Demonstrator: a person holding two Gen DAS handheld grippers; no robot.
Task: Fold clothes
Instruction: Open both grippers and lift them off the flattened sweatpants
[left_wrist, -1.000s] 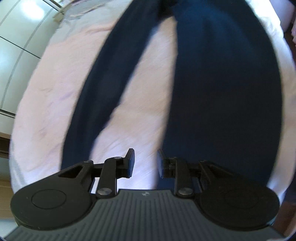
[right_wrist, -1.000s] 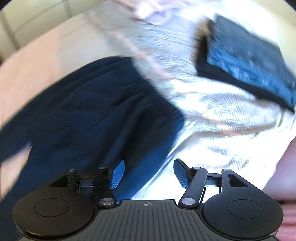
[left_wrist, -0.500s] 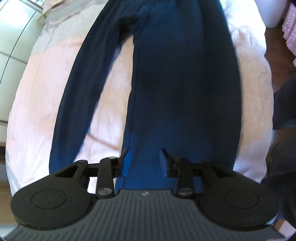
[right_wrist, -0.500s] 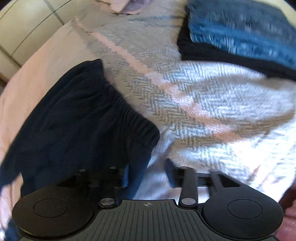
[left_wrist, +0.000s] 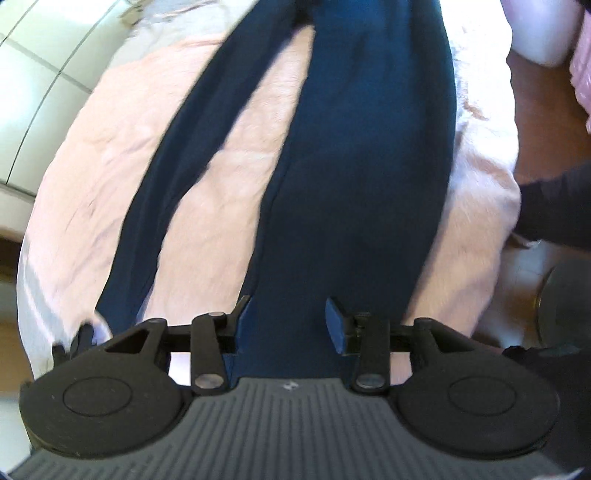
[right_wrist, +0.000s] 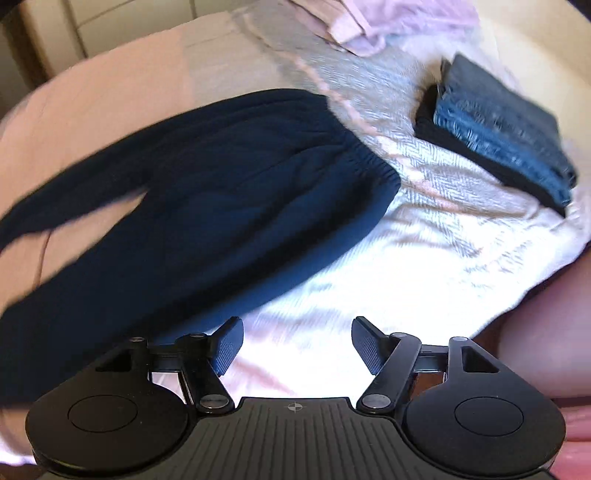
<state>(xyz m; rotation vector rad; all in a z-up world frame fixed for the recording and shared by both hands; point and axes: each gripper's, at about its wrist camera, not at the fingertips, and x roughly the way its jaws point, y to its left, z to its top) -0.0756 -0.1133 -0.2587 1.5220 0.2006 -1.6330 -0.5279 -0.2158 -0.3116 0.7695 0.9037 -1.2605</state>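
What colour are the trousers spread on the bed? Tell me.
Dark navy blue trousers, plain with no pattern; the right wrist view shows them best.

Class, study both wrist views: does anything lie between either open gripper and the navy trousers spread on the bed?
Nothing visible does. The left gripper hangs open over one leg of the navy trousers. The right gripper is open beside their hip edge, with only bare pale bedcover between.

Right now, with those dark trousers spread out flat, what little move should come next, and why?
Probably lower the left gripper and close it on the trouser leg hem. It is open right over that leg, the trousers lie unfolded, and the right gripper is open beside them.
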